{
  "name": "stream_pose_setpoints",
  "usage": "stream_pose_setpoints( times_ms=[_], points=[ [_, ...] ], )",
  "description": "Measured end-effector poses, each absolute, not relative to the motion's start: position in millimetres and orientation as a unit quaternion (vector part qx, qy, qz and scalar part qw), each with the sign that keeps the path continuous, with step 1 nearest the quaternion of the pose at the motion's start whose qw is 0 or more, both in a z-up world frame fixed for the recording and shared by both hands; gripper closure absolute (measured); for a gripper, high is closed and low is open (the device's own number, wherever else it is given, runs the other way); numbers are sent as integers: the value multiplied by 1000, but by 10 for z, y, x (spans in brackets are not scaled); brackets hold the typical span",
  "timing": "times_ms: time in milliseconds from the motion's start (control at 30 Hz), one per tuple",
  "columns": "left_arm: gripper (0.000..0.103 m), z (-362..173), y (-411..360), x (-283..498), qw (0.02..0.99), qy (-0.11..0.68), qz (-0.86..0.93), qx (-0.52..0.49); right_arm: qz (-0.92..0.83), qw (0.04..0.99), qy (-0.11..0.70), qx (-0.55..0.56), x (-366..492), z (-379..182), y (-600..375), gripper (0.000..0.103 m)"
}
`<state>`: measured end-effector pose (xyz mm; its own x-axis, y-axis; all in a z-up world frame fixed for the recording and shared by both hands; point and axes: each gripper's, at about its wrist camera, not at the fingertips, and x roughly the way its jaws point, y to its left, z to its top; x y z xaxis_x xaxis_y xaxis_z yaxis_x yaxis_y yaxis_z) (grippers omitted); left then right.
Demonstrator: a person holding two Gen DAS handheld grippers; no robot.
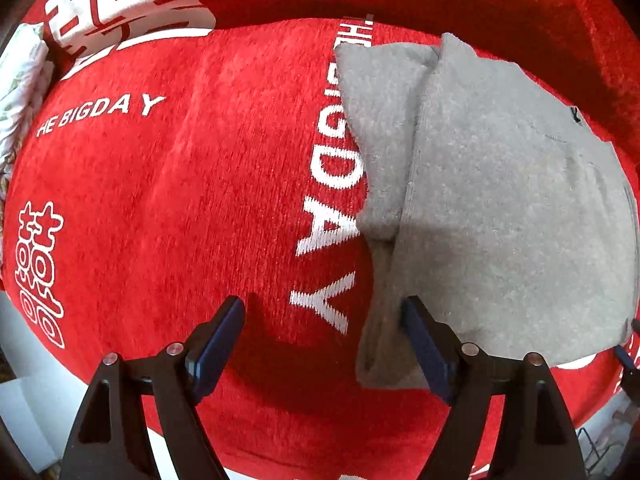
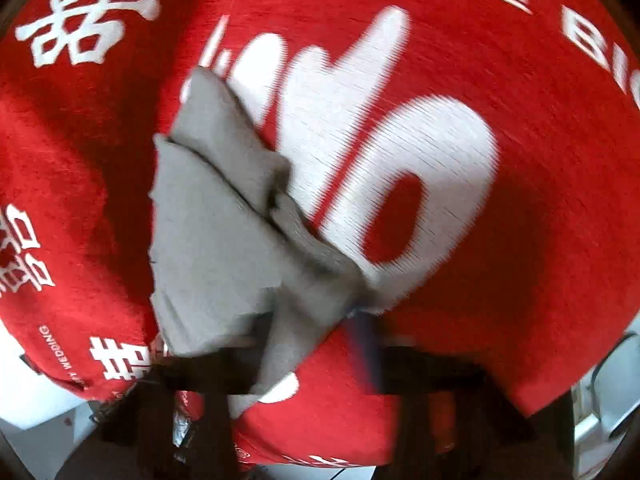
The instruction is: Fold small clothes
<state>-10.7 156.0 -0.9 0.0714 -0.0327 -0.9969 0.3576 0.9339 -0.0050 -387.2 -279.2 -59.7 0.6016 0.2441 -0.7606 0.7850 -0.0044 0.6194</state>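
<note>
- The red cloth (image 1: 168,208) carries white woven lettering: "HE BIGDA Y" toward its upper left in the left wrist view, the first letter cut off.
- The same cloth bears a second run of the phrase lying sideways down its middle, beside the grey garment (image 1: 500,200); "DAY" reads clearly, the letters above are partly covered.
- White double-happiness characters stand at the cloth's left edge and upper left corner.
- In the right wrist view, the red cloth (image 2: 540,220) shows "THE BI" at its upper right and "WEDDING" small at lower left, with more white characters.
</note>
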Motion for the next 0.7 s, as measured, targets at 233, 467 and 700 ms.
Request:
stream_pose_setpoints(
  times_ms=[233,467,700],
  points=[
    [21,-26,1586,-62,719,669,-141,125,-232,659,491,520,-3653,-352,-2881,92],
    [21,36,1648,-43,715,677,-133,112,-242,635,522,516,-3679,-397,-2802,80],
    [22,368,1571,-99,731,663,-125,99,-176,670,543,475,-3442,-143,-2625,79]
  ],
)
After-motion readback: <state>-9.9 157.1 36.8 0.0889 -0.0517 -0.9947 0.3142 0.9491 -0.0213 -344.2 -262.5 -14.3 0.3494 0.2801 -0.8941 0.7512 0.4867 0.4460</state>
